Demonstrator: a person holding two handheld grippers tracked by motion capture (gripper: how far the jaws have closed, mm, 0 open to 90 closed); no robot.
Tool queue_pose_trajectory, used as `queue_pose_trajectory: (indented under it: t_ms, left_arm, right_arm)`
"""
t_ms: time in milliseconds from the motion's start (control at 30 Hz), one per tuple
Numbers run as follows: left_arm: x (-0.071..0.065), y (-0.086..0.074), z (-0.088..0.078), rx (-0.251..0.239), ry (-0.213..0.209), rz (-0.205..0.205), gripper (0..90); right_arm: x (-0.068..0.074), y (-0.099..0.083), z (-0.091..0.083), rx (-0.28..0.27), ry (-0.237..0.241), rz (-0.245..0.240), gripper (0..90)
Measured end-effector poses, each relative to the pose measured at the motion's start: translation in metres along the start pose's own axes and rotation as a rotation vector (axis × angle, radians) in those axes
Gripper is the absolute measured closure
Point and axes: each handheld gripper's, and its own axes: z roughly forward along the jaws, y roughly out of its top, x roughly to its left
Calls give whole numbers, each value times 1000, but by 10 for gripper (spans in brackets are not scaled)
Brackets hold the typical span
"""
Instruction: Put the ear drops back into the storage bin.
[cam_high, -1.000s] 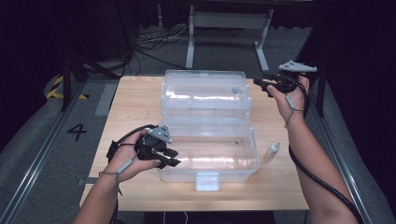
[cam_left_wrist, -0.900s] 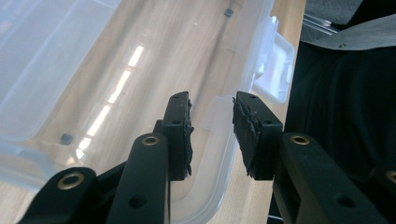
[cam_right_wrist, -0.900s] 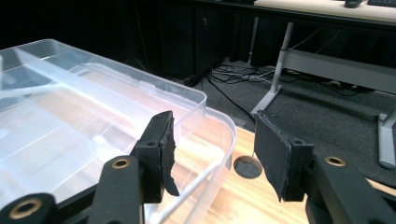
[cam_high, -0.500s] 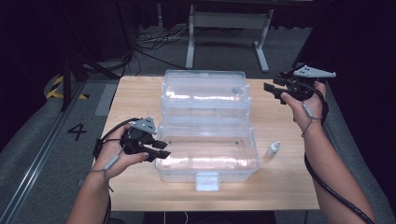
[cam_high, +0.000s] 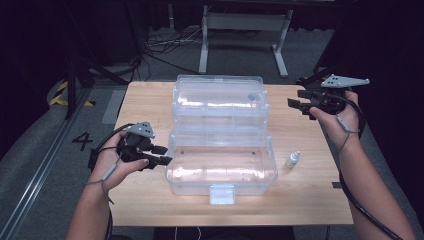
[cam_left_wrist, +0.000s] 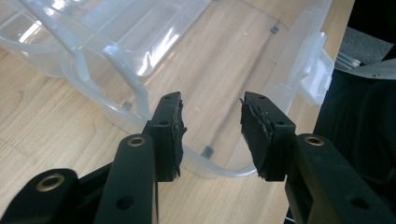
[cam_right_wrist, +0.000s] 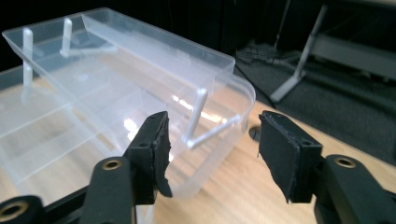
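Both grippers have drawn back from the box, jaws just opening, spread and empty: left gripper, right gripper. Box looks light, stiff, slippery; take its rim.

One clear plastic box, opened, one small bottle, one wooden table, two handheld grippers: left gripper, right gripper.

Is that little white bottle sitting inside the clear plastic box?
No, in the high view the small bottle stands on the bare wooden table, just to the right of the clear plastic box.
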Motion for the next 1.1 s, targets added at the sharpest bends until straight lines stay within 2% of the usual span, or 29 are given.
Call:
queue_pose_trajectory:
  t_ms: [400,500,600,967,1100]
  left_arm:
    - [6,-5,-7,-10,14,-30,573]
    - [8,-6,-8,-10,20,-40,569]
    - [9,-6,-9,-9,23,-47,565]
    - [13,-10,-9,-5,30,-72,555]
    - [15,-12,-9,-5,32,-83,549]
  right_arm:
    - [-1,-5,-18,95,39,-37,463]
    - [0,-7,-21,145,52,-55,475]
    - [2,-9,-22,191,53,-80,480]
    - [7,-14,-20,283,76,-108,484]
    - [8,-16,-18,333,84,-123,485]
